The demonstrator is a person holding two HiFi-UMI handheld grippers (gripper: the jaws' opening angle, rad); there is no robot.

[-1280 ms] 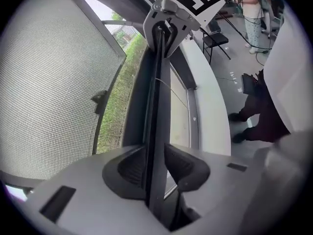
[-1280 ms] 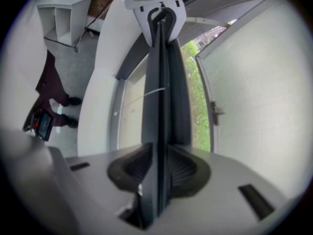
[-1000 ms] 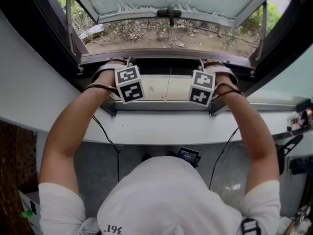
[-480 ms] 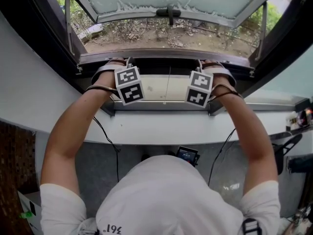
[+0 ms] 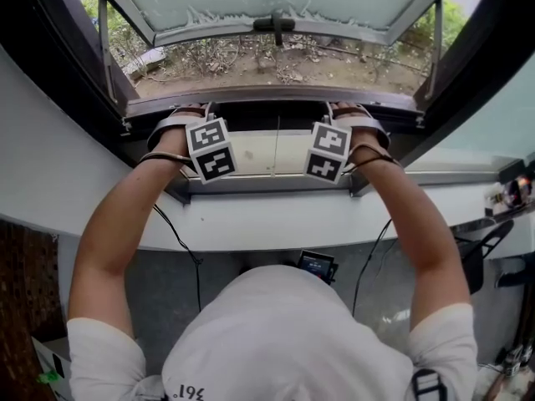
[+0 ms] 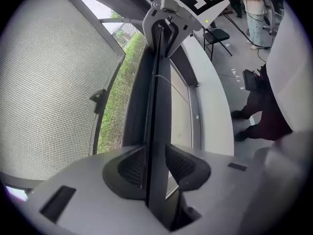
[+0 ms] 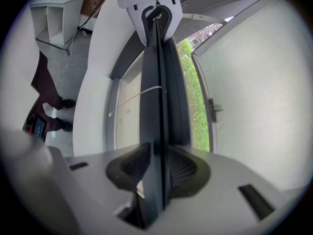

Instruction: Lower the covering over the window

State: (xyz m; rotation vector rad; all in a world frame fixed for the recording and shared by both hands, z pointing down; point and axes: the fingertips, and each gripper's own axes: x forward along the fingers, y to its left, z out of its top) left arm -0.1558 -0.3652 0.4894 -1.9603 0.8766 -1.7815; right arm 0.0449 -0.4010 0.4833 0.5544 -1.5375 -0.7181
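Dark rail (image 6: 157,97) pinched by left gripper (image 6: 156,168) and right gripper (image 7: 154,173), well apart; white sill (image 5: 276,220) near.

Arms (image 5: 117,224) stretched forward; left gripper (image 6: 156,166), right gripper (image 7: 157,169) side by side, fingers (image 6: 128,168) pinching rail (image 6: 159,106).

window: dark frame (image 5: 267,94), sash swung open outward, handle (image 5: 274,25) mid-sash
outside: dry dirt and scrubby plants (image 5: 276,61)
covering: cream panel (image 5: 263,150) low in the opening, thin cord down its middle, grey rail (image 5: 267,185) along the near edge
left tool (image 5: 210,149): marker cube up, over the rail's left part
right tool (image 5: 327,151): same deal on the right part, apart from the left one
person: white tee (image 5: 284,341), both arms stretched out to the tools
sill (image 5: 276,220): white, just under the rail, cables hanging below
lower down: small lit screen (image 5: 316,265)
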